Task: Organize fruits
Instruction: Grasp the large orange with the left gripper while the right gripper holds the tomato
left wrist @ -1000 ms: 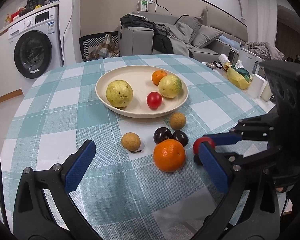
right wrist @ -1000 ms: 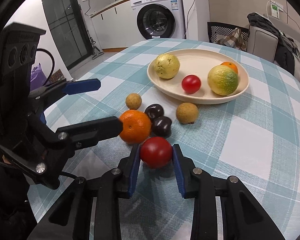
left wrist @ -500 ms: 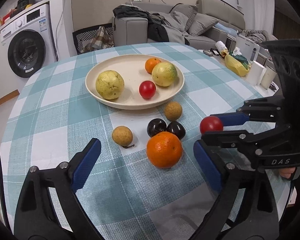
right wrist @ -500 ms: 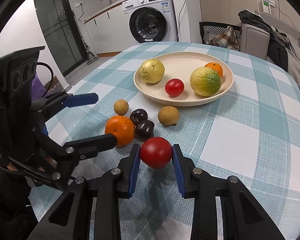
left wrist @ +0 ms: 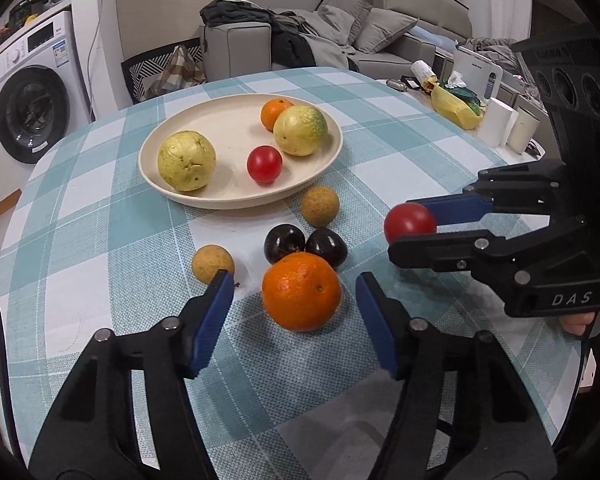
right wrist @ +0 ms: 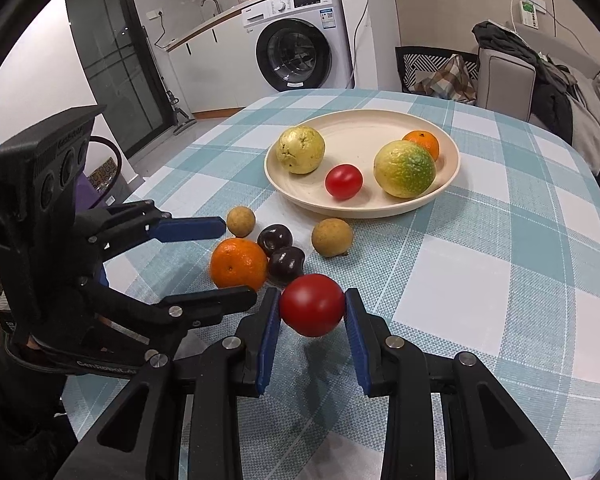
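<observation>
Lifting clear of the checked tablecloth, the red tomato now hangs in the air, clenched between the blue pads of the right gripper; a second ago it sat on the cloth just beside the big orange. It has not reached the plate yet and rides on the near side of it, past the loose fruit. That means one more piece is on its way, and to my eye the next thing is a short carry over the rim and a gentle drop into a bare patch.

Meanwhile the left gripper has slid forward and narrowed. Its fingers are apart and grasp nothing, and they bracket the big orange without touching it, so that looks like the next pick.

Counting on the plate: one bumpy yellow fruit, one yellow-green fruit, one small orange behind that, and one tomato. That makes four.

Off the plate, on the cloth just in front of its near rim: two small tan round fruits, two dark plums touching each other, and the one big orange, five in all. With the tomato in the air, six pieces are yet to go in.
</observation>
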The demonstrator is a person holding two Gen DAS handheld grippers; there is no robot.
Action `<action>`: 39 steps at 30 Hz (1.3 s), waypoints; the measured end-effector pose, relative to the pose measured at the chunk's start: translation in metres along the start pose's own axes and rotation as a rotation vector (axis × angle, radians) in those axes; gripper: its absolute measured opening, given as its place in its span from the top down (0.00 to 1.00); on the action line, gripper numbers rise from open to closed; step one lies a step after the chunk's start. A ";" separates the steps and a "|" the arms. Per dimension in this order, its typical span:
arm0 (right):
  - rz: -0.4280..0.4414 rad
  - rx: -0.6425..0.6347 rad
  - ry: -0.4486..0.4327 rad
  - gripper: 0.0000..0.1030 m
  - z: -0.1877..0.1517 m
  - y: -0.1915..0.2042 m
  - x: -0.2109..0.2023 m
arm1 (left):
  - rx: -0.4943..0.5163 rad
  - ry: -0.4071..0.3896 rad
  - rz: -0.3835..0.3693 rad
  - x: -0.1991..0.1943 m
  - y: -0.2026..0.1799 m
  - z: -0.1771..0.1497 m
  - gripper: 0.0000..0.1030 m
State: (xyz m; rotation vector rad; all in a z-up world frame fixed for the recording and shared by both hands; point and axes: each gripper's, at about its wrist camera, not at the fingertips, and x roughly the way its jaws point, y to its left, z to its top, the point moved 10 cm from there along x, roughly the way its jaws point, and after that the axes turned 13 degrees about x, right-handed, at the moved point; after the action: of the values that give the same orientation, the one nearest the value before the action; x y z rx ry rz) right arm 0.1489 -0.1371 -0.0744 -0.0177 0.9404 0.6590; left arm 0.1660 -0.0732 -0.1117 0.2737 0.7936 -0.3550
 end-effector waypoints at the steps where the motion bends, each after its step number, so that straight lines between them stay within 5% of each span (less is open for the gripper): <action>1: 0.000 0.001 -0.002 0.68 0.000 0.000 -0.001 | 0.001 0.001 -0.005 0.000 -0.001 0.000 0.43; 9: -0.001 0.006 -0.003 0.68 0.001 -0.001 -0.002 | 0.006 0.007 -0.028 0.002 -0.004 -0.001 0.63; 26: 0.002 0.007 -0.007 0.68 0.001 -0.001 -0.002 | -0.034 -0.023 -0.034 -0.005 0.004 -0.001 0.64; 39: 0.024 0.022 -0.074 0.68 0.012 -0.002 -0.015 | -0.057 -0.118 0.046 -0.032 0.019 0.010 0.64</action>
State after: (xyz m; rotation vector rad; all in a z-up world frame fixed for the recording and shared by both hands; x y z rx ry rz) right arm 0.1526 -0.1435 -0.0565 0.0371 0.8776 0.6667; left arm 0.1591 -0.0533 -0.0797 0.2155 0.6790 -0.3025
